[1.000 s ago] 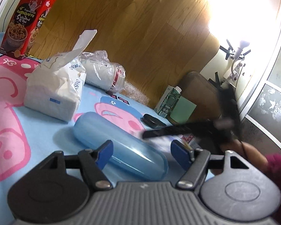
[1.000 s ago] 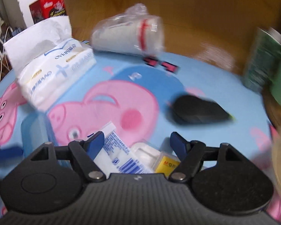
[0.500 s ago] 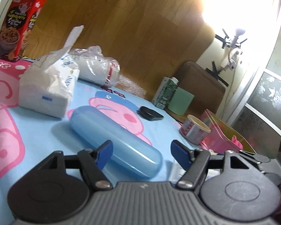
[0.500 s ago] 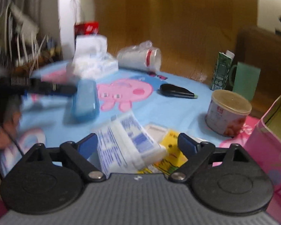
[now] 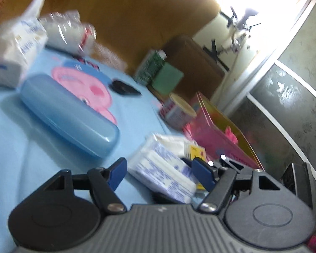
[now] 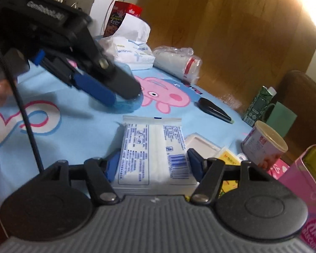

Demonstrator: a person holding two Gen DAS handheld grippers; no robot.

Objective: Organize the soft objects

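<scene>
Tissue packet (image 6: 153, 154), a flat white plastic-wrapped pack with blue print, lies on the blue cartoon-print surface (image 6: 80, 130), between the spread jaws of our right gripper (image 6: 153, 165); contact we cannot tell. We judge it light, soft and slippery-wrapped; best taken across its long edges. Our left gripper (image 5: 160, 171) hangs released, holding nothing.

Glossy plastic-wrapped tissue pack (image 6: 153, 154); smooth translucent blue plastic case (image 5: 69, 116); matt printed cloth tablecloth (image 6: 78, 130).
</scene>
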